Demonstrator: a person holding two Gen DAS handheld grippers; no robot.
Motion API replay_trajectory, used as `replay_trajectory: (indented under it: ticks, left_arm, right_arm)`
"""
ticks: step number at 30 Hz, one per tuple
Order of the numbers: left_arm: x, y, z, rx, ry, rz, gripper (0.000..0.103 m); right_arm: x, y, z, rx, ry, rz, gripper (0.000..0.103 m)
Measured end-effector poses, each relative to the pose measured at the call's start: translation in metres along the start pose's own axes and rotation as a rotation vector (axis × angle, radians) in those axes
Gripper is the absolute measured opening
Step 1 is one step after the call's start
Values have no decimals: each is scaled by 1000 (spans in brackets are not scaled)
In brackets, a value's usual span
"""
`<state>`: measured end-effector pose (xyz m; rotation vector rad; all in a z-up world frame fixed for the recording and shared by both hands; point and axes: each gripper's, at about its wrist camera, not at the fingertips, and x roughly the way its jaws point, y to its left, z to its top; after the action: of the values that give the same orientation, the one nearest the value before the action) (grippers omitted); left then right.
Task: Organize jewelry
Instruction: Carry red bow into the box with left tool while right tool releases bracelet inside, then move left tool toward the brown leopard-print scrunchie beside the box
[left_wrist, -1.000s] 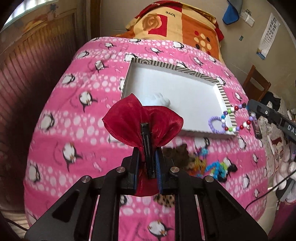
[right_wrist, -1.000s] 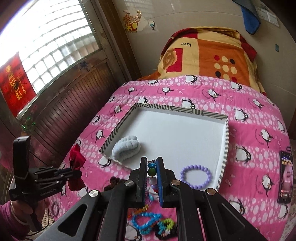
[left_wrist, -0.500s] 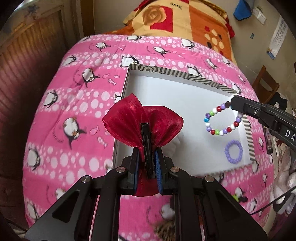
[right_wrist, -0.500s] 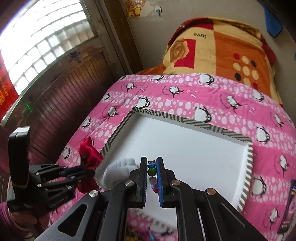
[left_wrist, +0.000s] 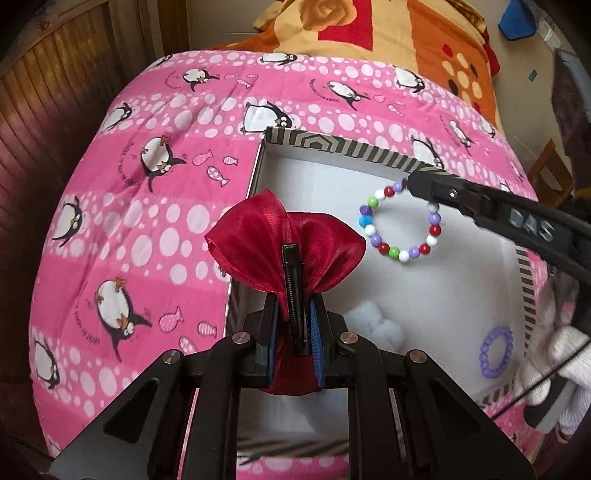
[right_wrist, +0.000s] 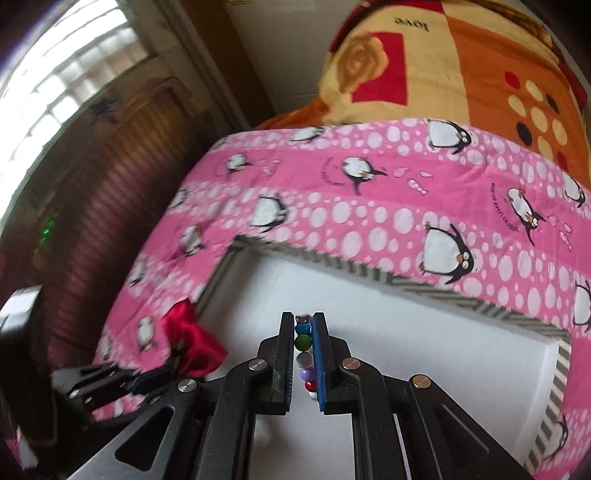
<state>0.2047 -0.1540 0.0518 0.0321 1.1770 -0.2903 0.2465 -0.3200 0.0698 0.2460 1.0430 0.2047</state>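
Note:
My left gripper (left_wrist: 294, 306) is shut on a red bow hair clip (left_wrist: 280, 247), held over the left edge of the white tray (left_wrist: 369, 155) with a striped rim. My right gripper (right_wrist: 303, 325) is shut on a multicoloured bead bracelet (right_wrist: 303, 341), which hangs above the tray floor in the left wrist view (left_wrist: 400, 223). A purple bracelet (left_wrist: 496, 353) and a pale blue fluffy scrunchie (left_wrist: 373, 325) lie in the tray. The bow and left gripper also show in the right wrist view (right_wrist: 192, 341).
The tray sits on a bed with a pink penguin quilt (left_wrist: 147, 206). A folded orange and yellow blanket (right_wrist: 443, 62) lies at the head. A wooden panelled wall (right_wrist: 103, 177) runs along the left side of the bed.
Both grippers have moved forward over the tray with their loads. The bracelet has gone from the tray's near right edge to above its middle. The loose jewellery on the quilt has dropped out of view.

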Motion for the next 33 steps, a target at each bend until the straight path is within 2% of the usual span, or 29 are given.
replay_trajectory:
  ticks: [8,10,13,15,18,20,23,28,33]
  left_arm:
    - [11,-1,1,-7,7,41,14]
    - [10,-1,1,-13,3,41,18]
    - [8,-3,-1,-9,2,55,28]
    - [6,-3,-1,-17,6,46,38]
    - [-1,-4,-4,-30,-1,28,48]
    - [-10,-5,-6,-30,-22,38,56]
    - [-25,-7,-11,-24,-52,42,58]
    - [-51,-11,-26,-9,-86,44,59]
    - [-80,-16,-59,7,-101,36,59]
  right_arm:
    - [20,-27,0,109,13,-5,9]
    - [17,-31,-2,124,8,0,9]
    - [5,-33,-5,127,-8,-9,13]
    - [-3,-34,-9,129,-8,-3,18]
    - [-21,-33,-18,131,-20,-3,28]
    - [-35,-29,-27,122,-30,-5,31]
    - [-54,-24,-40,111,-29,-18,42]
    - [-94,-14,-75,90,-56,-7,42]
    - [-131,-7,-115,96,-85,-13,42]
